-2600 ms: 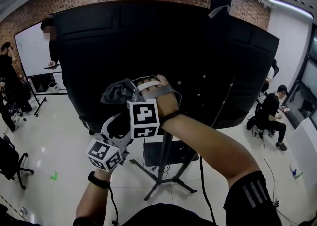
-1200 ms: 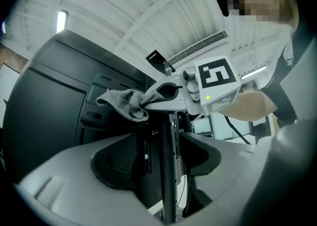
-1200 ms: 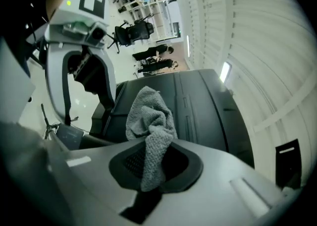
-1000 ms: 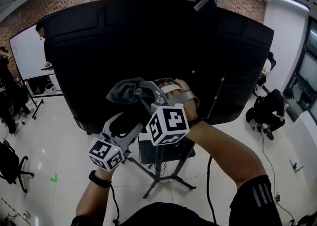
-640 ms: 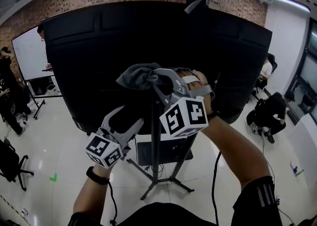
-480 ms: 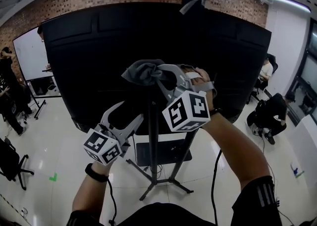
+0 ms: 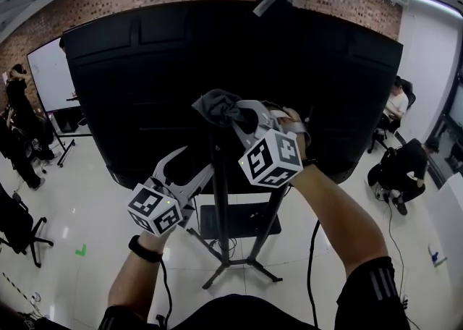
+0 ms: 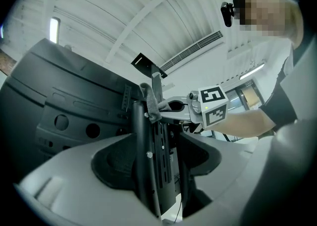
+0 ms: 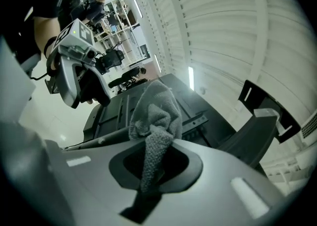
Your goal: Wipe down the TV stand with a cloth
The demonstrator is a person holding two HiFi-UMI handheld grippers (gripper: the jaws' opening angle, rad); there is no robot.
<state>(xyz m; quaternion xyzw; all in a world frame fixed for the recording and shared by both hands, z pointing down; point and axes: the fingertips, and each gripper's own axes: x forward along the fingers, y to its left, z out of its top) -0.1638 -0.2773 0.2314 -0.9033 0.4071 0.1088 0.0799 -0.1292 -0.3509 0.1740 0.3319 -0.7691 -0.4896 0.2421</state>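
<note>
Pinching the grey cloth [image 7: 221, 110] in your right gripper [image 7: 235, 115], you have it pressed against the stand's post [image 7: 223, 205], high up behind the black TV [image 7: 137, 68]. That cloth is soft, light and floppy. Most of it bunches loose beyond the jaws, so I'd say a deeper bite on the wad would give a firmer wipe. Your left gripper [image 7: 205, 171] is closed around the post lower down. It looks like stiff, smooth metal, and that's a sensible spot to steady it.

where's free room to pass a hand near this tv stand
Bare floor left of the tripod legs, and the pole below the left gripper. Crowded up top: the right gripper holds the cloth there.
</note>
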